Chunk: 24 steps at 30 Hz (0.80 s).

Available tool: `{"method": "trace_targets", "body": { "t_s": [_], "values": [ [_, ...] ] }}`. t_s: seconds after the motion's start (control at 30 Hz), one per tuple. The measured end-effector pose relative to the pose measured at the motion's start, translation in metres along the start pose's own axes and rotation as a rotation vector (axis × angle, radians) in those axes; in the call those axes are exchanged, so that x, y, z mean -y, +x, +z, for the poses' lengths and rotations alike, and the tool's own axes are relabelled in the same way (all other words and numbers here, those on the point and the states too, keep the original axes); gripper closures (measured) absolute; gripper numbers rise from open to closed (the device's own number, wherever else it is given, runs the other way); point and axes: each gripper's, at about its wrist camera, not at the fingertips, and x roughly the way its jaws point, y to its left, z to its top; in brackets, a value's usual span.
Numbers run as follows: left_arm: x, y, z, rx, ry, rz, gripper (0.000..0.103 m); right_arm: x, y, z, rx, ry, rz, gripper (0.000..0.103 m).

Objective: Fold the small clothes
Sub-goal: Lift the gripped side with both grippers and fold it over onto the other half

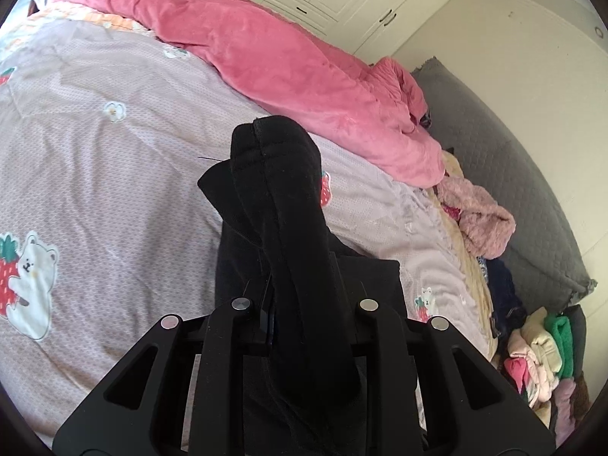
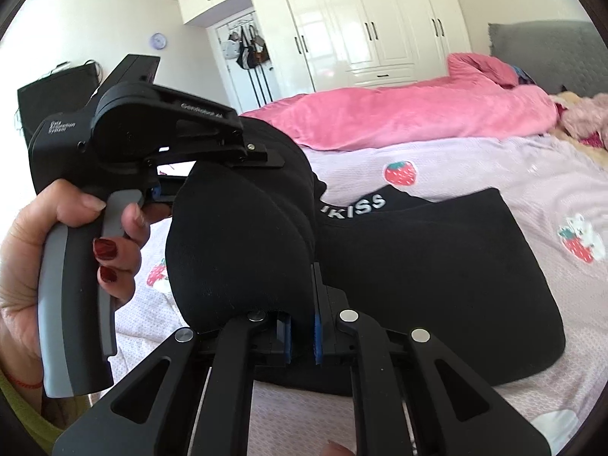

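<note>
A black garment (image 2: 437, 266) with white letters lies partly on the lilac bedspread (image 2: 494, 159). My left gripper (image 1: 300, 266) is shut on a thick fold of the black garment (image 1: 281, 197), which drapes over its fingers and hides the tips. In the right wrist view the left gripper (image 2: 266, 159) holds that bunched edge lifted above the bed, a hand with red nails on its handle. My right gripper (image 2: 302, 319) is shut on the same raised black fold, blue pads close together around the cloth.
A pink duvet (image 1: 296, 64) lies bunched along the far side of the bed. Several clothes (image 1: 539, 345) are piled by the grey headboard (image 1: 513, 174). White wardrobes (image 2: 372, 26) stand behind the bed.
</note>
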Motion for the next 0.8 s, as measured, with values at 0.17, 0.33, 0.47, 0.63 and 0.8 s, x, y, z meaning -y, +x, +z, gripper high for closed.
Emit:
{"method": "trace_targets", "body": {
  "t_s": [0.17,0.33,0.47,0.63,0.8],
  "values": [
    [0.025,0.015,-0.007,-0.022,0.025,0.012,0.090,0.025,-0.007,0.001,-0.008,0.070,-0.009,0.096],
    [0.050,0.034,-0.013,-0.053,0.056,0.027,0.090,0.047,-0.017,0.000,-0.008,0.122,-0.035,0.096],
    [0.067,0.051,-0.019,-0.082,0.073,0.040,0.090,0.063,-0.022,-0.004,-0.017,0.164,-0.055,0.096],
    [0.084,0.076,-0.028,-0.122,0.104,0.061,0.090,0.082,-0.028,-0.012,-0.039,0.210,-0.073,0.096],
    [0.097,0.094,-0.039,-0.137,0.134,0.089,0.090,0.089,-0.027,-0.018,-0.066,0.243,-0.082,0.096]
  ]
}}
